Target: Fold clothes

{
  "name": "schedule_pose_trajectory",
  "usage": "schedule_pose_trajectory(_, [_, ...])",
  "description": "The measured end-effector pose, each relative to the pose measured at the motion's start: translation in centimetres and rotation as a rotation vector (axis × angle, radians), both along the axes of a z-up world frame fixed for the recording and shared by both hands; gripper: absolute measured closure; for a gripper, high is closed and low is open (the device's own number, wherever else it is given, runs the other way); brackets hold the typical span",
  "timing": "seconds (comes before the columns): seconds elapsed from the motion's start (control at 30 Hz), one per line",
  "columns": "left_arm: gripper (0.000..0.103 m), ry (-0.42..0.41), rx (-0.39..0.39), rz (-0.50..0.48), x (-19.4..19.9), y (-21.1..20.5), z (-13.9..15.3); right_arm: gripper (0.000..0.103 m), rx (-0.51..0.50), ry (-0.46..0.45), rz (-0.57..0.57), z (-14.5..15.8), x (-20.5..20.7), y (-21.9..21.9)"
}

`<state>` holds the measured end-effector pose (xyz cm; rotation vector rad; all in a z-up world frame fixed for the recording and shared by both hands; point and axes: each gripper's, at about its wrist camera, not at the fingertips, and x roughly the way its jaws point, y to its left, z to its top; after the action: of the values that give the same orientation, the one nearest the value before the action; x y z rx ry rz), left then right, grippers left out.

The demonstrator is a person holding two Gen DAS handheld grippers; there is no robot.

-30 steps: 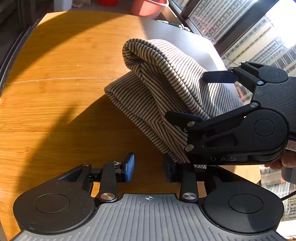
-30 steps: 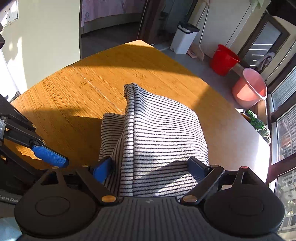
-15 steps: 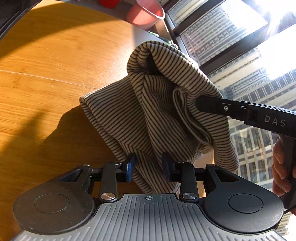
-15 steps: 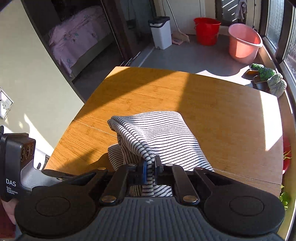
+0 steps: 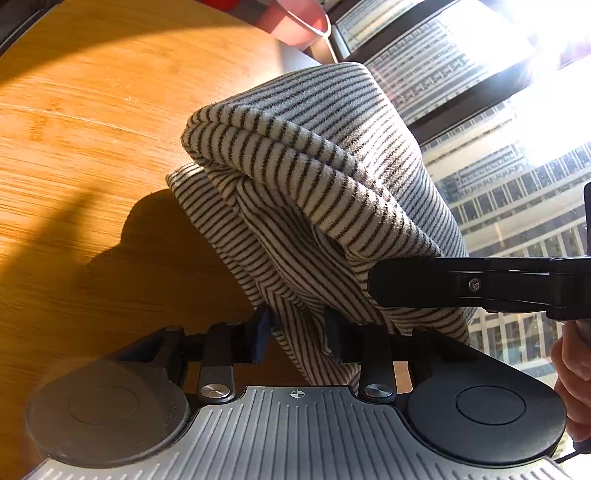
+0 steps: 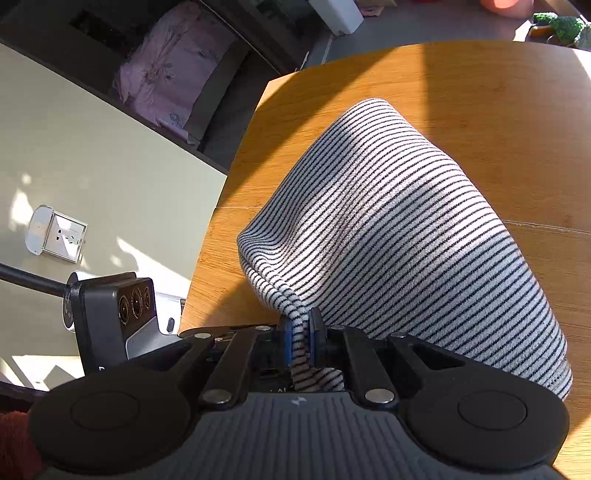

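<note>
A cream-and-dark-striped knit garment is hanging bunched above a sunlit, honey-coloured wooden table, its lower folds trailing toward the tabletop. The right gripper, a black two-finger tool with blue pads, is clenching a pinched ridge of the striped cloth tightly between its jaws. In the left wrist view, that same tool is reaching in from the right edge as a dark horizontal bar, its tip buried in the fabric. The left gripper is standing part-way apart with a hanging fold of the garment passing between its blue pads; whether they are pressing on the cloth cannot be told. A person's hand is showing at the right margin, while a pink plastic bucket is sitting beyond the table's far edge.
</note>
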<state>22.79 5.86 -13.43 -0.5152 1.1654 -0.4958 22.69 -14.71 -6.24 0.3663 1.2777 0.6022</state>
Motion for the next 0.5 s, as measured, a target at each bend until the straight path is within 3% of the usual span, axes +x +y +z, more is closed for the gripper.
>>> schedule_pose_trajectory(0.13, [0.069,0.006,0.021,0.002,-0.2,0.7,0.2,0.095,-0.024,0.006,-0.026,-1.6,0.7,0.2])
schedule_pose_trajectory(0.33, [0.068,-0.016,0.051,0.11,-1.0,4.4,2.6,0.096,-0.203,-0.174,0.09,-1.6,-1.2,3.4])
schedule_pose_trajectory(0.5, [0.067,-0.087,-0.099,0.216,-0.6,6.5,5.6,0.095,-0.333,-0.307,0.146,-1.7,-3.1,5.9])
